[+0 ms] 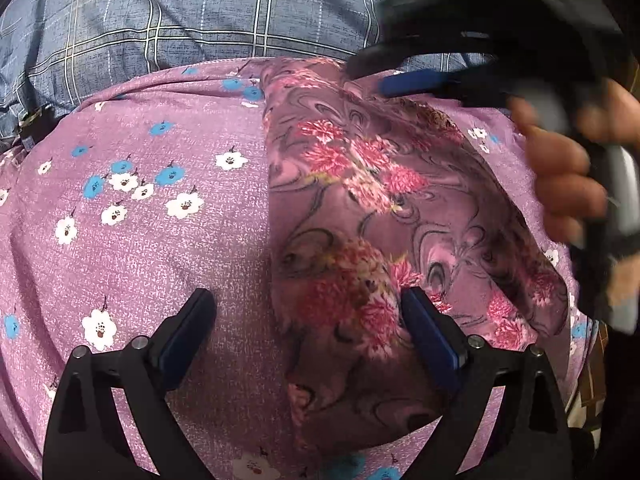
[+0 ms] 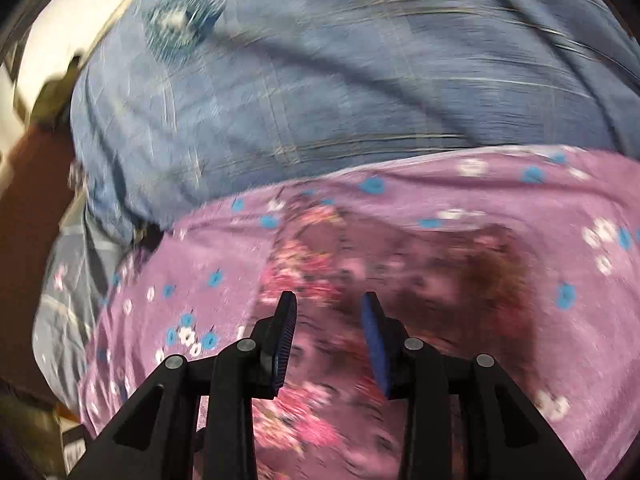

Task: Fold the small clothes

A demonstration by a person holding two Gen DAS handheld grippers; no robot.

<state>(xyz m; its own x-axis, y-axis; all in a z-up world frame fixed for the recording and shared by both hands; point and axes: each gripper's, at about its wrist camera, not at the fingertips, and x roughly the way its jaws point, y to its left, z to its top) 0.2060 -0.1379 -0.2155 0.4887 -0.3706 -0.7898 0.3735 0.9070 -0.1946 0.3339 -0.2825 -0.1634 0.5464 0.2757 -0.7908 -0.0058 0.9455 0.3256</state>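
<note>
A small garment (image 1: 380, 200) in dusky pink with red-pink flowers and dark swirls lies folded on a lilac sheet (image 1: 140, 208). My left gripper (image 1: 308, 296) hovers open and wide over the garment's near left edge, with its right finger above the cloth and its left finger above the sheet. The right gripper (image 1: 386, 74), blurred, is at the garment's far right corner, held by a hand (image 1: 560, 168). In the right wrist view the right gripper (image 2: 329, 300) stands over the garment (image 2: 400, 272) with a narrow gap between its pads and nothing pressed between them.
The lilac sheet (image 2: 520, 200) has white and blue flowers. Behind it lies a blue plaid cover (image 1: 160, 20), also in the right wrist view (image 2: 320, 80). A brown surface (image 2: 32, 200) and a pale wall (image 2: 52, 40) show at the left.
</note>
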